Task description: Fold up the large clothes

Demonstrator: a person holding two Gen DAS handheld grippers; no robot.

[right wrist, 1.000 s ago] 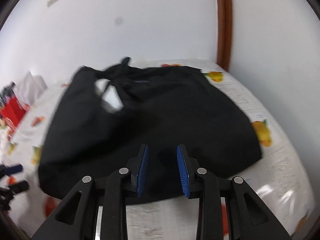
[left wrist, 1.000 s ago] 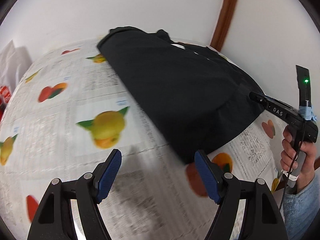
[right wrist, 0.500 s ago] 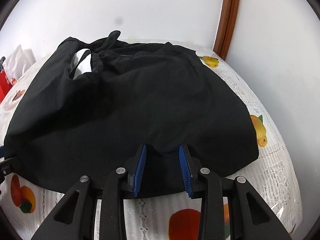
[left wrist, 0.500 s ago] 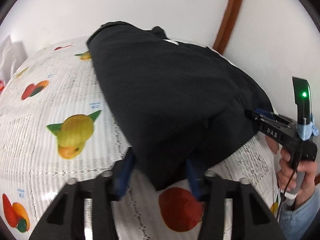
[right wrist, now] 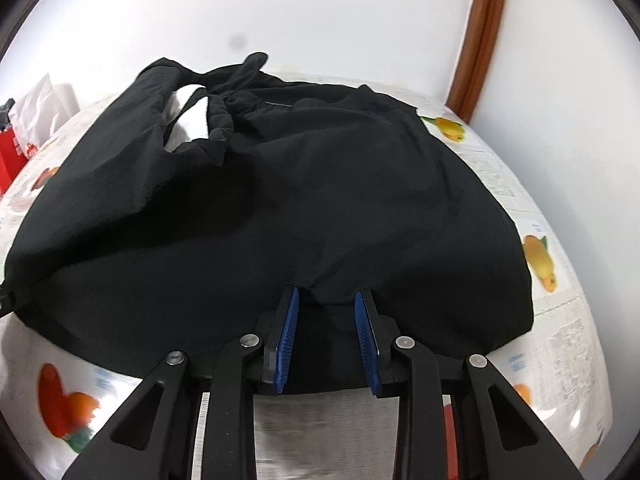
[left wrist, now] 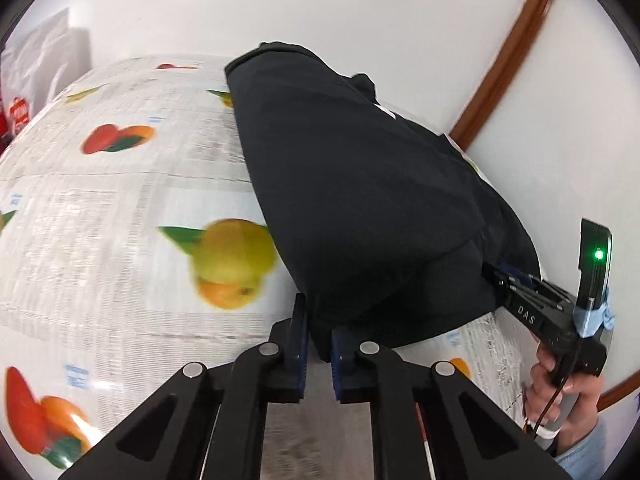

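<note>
Left wrist view: left gripper (left wrist: 319,334) clamped on garment (left wrist: 360,200) near hem corner; right gripper (right wrist: 326,338) part open, hem bunched between pads; garment extends away from both.

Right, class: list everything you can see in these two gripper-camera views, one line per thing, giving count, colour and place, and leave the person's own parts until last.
Black garment: one, black, spread over the tablecloth, its near edge at both grippers.
Tablecloth: one, white with printed fruit, covering the table.
Wooden trim: one, brown, on the white wall behind.
Red item: one, red, far left edge, too blurred to identify.
White bag: one, white, beside the red item.
Left gripper: one, black with blue pads, shut on the garment's corner.
Right gripper: one, black with blue pads, fabric bunched between them.
Hand: one, light-blue sleeve, holding the right gripper.
</note>
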